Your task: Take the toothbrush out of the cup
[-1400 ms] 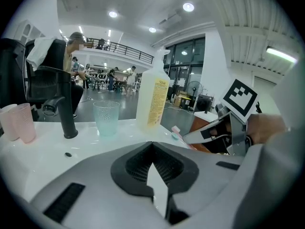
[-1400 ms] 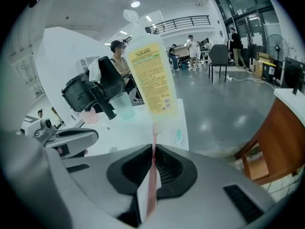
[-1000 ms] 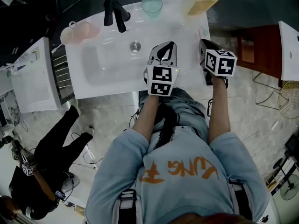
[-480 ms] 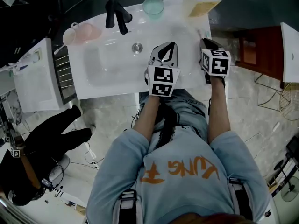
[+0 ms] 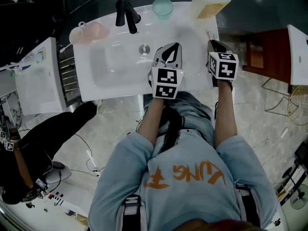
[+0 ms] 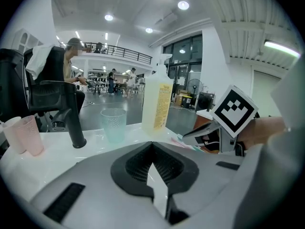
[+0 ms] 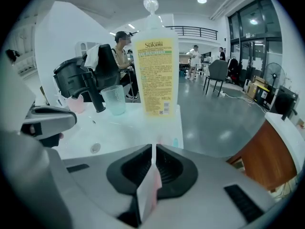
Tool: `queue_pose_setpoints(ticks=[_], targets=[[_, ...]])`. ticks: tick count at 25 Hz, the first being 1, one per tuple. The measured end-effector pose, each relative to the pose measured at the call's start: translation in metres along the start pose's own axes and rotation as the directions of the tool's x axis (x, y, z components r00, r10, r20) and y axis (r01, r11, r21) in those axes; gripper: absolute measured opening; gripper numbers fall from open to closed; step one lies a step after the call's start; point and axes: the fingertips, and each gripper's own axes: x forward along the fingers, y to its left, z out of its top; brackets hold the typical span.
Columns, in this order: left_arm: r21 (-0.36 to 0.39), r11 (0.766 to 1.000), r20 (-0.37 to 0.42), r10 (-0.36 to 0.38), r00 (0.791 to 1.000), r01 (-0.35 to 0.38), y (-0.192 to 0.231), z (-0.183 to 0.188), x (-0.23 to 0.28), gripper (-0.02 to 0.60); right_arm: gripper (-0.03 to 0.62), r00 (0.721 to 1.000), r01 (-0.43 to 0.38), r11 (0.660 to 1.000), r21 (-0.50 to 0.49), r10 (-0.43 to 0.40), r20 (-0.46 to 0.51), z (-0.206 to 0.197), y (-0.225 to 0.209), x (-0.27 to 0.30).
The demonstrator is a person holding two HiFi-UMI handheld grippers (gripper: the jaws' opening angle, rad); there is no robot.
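Toothbrush (image 6: 186,140) gripped, out of any cup

The right gripper (image 7: 153,151) is clenched on its pink handle, the head poking just past the jaws, low over the white surface (image 5: 192,23) near the yellow bottle (image 7: 155,75). The left gripper (image 6: 152,147) is closed on nothing above the sink (image 5: 110,61). The green cup (image 5: 162,6) and pink cup (image 5: 84,32) stand along the back

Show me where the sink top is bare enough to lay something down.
Bare: the basin left of the drain, and the rim between pink cup and faucet. Crowded: the right corner with bottle, toothbrush and right gripper.
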Motion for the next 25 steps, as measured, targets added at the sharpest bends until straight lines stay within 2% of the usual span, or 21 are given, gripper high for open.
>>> queue_pose_setpoints(ticks=[7, 17, 25], targets=[[-0.003, 1.0, 0.053, 0.025, 0.998, -0.025, 0.017, 0.014, -0.03, 0.008, 0.041, 0.992, -0.024, 1.0, 0.009, 0.023, 0.123, 0.031, 0.023, -0.026], [-0.084, 0.99, 0.102, 0.125, 0.987, -0.117, 0.07, 0.007, -0.079, 0.008, 0.041, 0.963, -0.083, 0.993, -0.082, 0.101, 0.25, 0.068, 0.087, -0.053], [-0.103, 0.979, 0.137, 0.187, 0.973, -0.173, 0.103, 0.01, -0.116, 0.008, 0.041, 0.928, -0.143, 0.977, -0.158, 0.188, 0.32, 0.097, 0.142, -0.063]])
